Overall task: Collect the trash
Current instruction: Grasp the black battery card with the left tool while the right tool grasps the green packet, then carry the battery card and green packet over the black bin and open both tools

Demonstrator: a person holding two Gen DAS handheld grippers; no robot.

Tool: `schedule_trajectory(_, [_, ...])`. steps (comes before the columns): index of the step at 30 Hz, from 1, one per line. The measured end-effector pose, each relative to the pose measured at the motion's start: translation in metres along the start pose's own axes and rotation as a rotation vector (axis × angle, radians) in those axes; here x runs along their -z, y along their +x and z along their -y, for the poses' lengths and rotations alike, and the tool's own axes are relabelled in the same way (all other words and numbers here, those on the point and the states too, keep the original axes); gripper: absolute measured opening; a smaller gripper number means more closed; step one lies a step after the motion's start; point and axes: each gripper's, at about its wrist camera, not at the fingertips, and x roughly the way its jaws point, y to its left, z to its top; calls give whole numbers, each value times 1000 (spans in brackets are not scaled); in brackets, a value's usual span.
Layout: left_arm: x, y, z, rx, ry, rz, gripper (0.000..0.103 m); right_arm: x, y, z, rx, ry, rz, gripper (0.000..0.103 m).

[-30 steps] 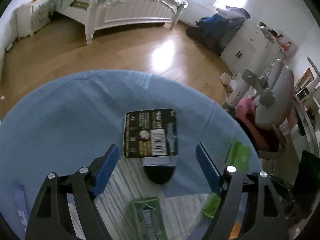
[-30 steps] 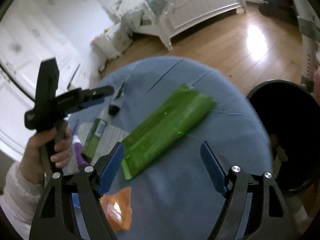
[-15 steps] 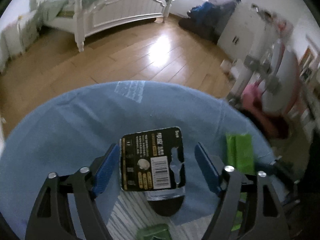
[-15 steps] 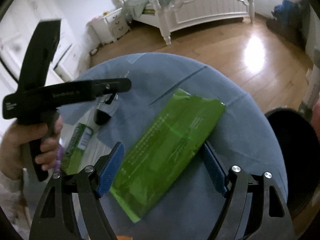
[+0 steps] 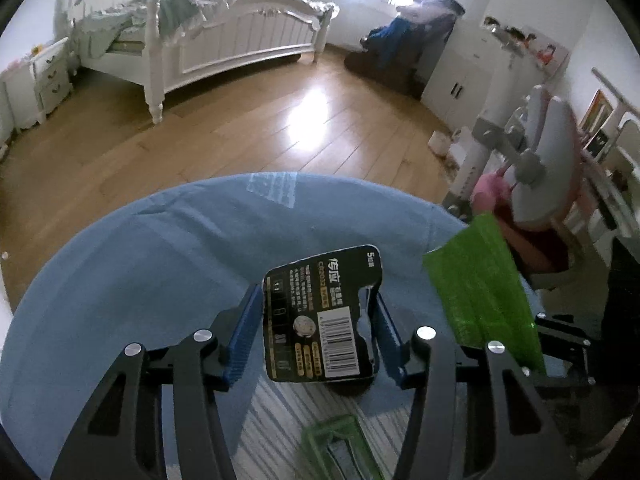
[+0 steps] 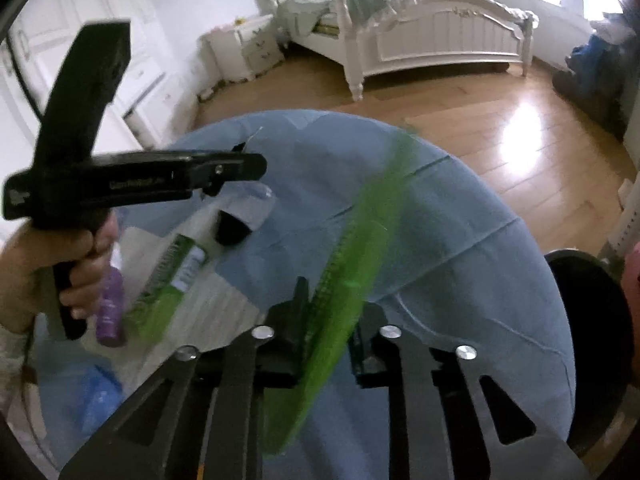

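Note:
A black battery card (image 5: 320, 312) with a barcode stands between the blue pads of my left gripper (image 5: 316, 298). The jaws are closing, and both pads touch the card's side edges above the blue tablecloth (image 5: 160, 260). My right gripper (image 6: 334, 312) is shut on a long green wrapper (image 6: 360, 240), which is blurred and held edge-on over the cloth. The wrapper (image 5: 480, 280) also shows at the right of the left wrist view. A hand (image 6: 40, 272) holds the left gripper (image 6: 240, 160) at the left of the right wrist view.
A black bin (image 6: 588, 320) stands below the table's right edge. A green box (image 6: 176, 264), a purple bottle (image 6: 110, 304), a small black object (image 6: 230, 228) and a blue scrap (image 6: 96, 396) lie on the left part of the table. A pink chair (image 5: 540, 184) stands beyond the table.
The left jaws have narrowed onto the black card. The right gripper has gone from open around the flat green wrapper to shut on it, and the wrapper now stands on edge.

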Motion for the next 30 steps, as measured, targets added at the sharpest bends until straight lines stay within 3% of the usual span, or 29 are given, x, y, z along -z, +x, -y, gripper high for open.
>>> schedule_trajectory(8, [0,-43,15,68,-34,78,52,7,-48,18,-56,70,117,9])
schedule_trajectory(15, [-12,-55,65,126,13,109,53,18,-99,60,-45,168,255,9])
schedule_trajectory(22, [-26,-29,131,210,66,78,53,44,-143,135,16,293,330,9])
schedule_trajectory(30, [-29,16,205,294,144,3,53,82,-156,201,57,408,342,9])
